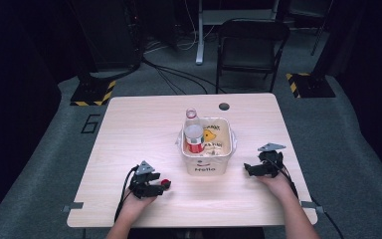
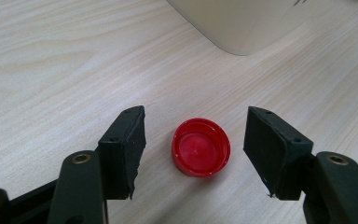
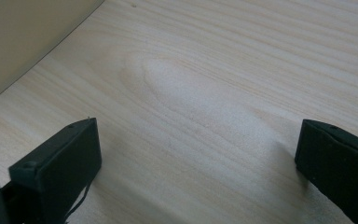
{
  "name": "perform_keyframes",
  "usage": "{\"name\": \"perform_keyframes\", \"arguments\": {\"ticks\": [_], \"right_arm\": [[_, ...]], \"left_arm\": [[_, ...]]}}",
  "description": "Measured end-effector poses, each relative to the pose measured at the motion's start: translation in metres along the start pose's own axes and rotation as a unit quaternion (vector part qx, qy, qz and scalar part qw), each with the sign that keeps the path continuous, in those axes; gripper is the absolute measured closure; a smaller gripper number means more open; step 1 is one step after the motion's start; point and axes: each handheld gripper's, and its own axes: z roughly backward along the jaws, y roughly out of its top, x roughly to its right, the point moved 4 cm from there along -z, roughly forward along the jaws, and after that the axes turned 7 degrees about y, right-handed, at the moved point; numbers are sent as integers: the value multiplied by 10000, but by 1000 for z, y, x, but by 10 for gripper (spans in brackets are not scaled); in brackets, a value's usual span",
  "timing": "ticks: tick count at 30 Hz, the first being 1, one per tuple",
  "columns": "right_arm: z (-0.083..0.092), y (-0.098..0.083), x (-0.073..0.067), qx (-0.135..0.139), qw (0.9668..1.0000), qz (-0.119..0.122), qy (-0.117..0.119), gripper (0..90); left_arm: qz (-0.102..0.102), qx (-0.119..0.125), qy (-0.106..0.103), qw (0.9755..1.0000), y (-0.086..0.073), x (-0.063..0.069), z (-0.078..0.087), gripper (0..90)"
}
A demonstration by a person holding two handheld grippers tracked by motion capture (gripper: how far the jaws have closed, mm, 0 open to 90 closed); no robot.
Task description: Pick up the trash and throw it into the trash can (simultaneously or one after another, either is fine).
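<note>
Grey carpet (image 1: 49,134) surrounds the pale wooden worktop (image 1: 129,129), a black folding chair (image 1: 251,47) behind it, cables (image 1: 174,74) trailing through dimness.

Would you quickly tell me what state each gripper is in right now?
Left gripper: open, jaws either side of the round red plastic bottle cap on the table, not touching it.
Right gripper: open, holding nothing.

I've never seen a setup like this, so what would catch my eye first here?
Probably the small red bottle cap, lying open side up on the pale wooden table between the parted jaws of the left gripper, untouched. Next, the cream bin marked "Hello" at the table's middle, with a capless bottle standing in it. The right gripper rests open beside the bin.
</note>
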Motion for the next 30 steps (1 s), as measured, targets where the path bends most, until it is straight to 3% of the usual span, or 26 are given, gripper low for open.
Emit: {"name": "perform_keyframes", "arguments": {"ticks": [2,4,5,7,9,10,14,22,30], "right_arm": [[0,0,0,0,10000,0,0,0],[0,0,0,0,10000,0,0,0],[0,0,0,0,10000,1,-1,0],[0,0,0,0,10000,1,0,0],[0,0,0,0,10000,0,0,0],[0,0,0,0,10000,0,0,0],[0,0,0,3,10000,-5,0,0],[0,0,0,3,10000,-9,0,0],[0,0,0,2,10000,-7,1,0]], "left_arm": [[91,-9,25,10000,-1,1,-1,392],[70,-6,30,10000,-1,1,-3,395],[-33,-22,55,10000,-1,0,-3,399],[37,-79,51,9999,-2,2,-5,414],[-15,-66,66,10000,-2,1,-5,424],[117,-61,39,9999,-3,4,-7,429],[28,-61,73,10000,-4,3,-8,438],[110,-53,66,9999,-6,3,-9,465],[-166,-39,176,9997,-6,5,-8,572]]}}
